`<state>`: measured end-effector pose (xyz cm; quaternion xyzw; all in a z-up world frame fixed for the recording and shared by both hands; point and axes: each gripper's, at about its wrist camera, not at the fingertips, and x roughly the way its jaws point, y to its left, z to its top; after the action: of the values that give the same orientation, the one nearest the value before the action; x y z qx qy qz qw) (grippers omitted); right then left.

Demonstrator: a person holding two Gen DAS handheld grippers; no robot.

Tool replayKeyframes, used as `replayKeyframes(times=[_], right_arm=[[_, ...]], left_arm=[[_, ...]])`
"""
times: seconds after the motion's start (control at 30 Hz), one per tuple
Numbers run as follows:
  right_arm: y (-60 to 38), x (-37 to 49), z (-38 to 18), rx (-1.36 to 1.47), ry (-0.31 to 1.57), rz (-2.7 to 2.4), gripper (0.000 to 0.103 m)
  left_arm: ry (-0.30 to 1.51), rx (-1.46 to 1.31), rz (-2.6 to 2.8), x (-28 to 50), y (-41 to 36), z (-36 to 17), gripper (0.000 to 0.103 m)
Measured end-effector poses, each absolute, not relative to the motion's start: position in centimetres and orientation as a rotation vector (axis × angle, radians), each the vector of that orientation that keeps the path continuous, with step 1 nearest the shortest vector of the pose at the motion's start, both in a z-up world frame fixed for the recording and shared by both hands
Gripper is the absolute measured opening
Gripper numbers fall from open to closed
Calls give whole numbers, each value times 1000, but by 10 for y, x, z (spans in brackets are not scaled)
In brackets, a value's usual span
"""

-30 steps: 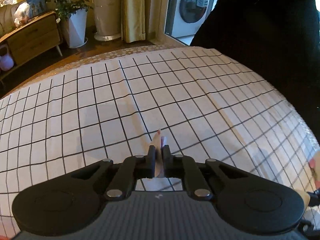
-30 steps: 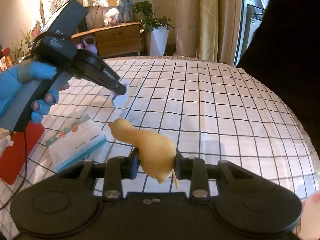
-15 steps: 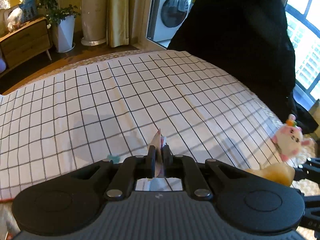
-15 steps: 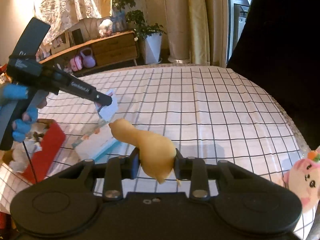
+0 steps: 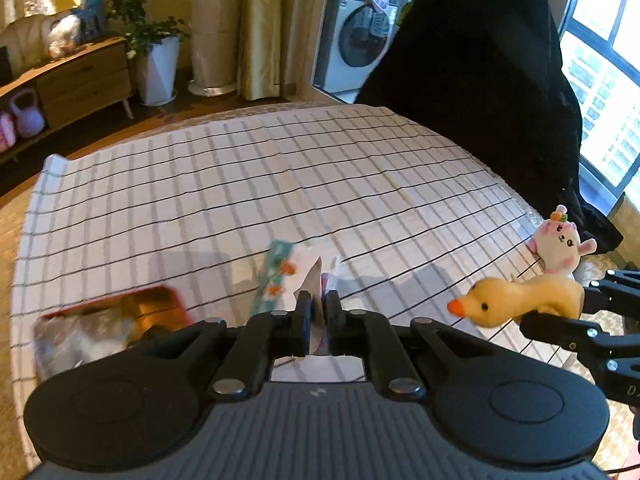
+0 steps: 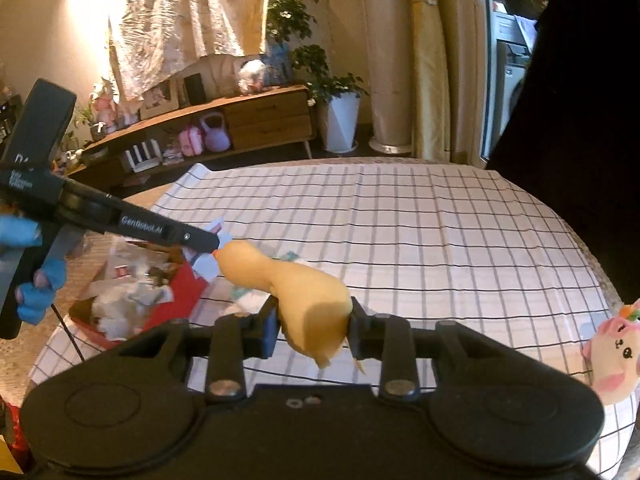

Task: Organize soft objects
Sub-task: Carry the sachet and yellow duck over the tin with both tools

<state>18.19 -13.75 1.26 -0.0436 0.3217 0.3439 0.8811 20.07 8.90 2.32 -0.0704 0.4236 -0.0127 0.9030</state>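
1. The left tongs [image 5: 318, 312] are closed almost fully on a thin paper-like scrap [image 5: 316, 280], pink and white, held above the grid-patterned cloth [image 5: 280, 184] on the worktop.
2. The right tongs [image 6: 312, 330] are part-way closed, squeezing the body of a yellow duck plush [image 6: 296, 280], beak pointing away from the camera.
3. Near the cloth's left edge lies a red box [image 6: 188, 288] stuffed with pale, blurred contents; a white-and-teal packet [image 5: 276, 276] lies just beside it.
4. A pink-and-white plush [image 5: 560, 240] sits at the worktop's right edge, apart from the box.
5. Only the left view shows the duck's face and orange beak; only the right view shows a blue-gloved hand [image 6: 36, 284] gripping the left tool's handle.
6. The scrap's shape is unclear, partly hidden by the fingers; the box contents cannot be made out. A dark draped shape [image 5: 480, 80] blocks the worktop's far right corner.
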Motion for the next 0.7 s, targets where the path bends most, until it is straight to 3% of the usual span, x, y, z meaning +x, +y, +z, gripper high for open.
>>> replayKeyframes(times=[0.7], right_arm=[[4, 126, 18, -196, 671, 855, 32]], left_arm=[[887, -150, 145, 99, 202, 22, 7]])
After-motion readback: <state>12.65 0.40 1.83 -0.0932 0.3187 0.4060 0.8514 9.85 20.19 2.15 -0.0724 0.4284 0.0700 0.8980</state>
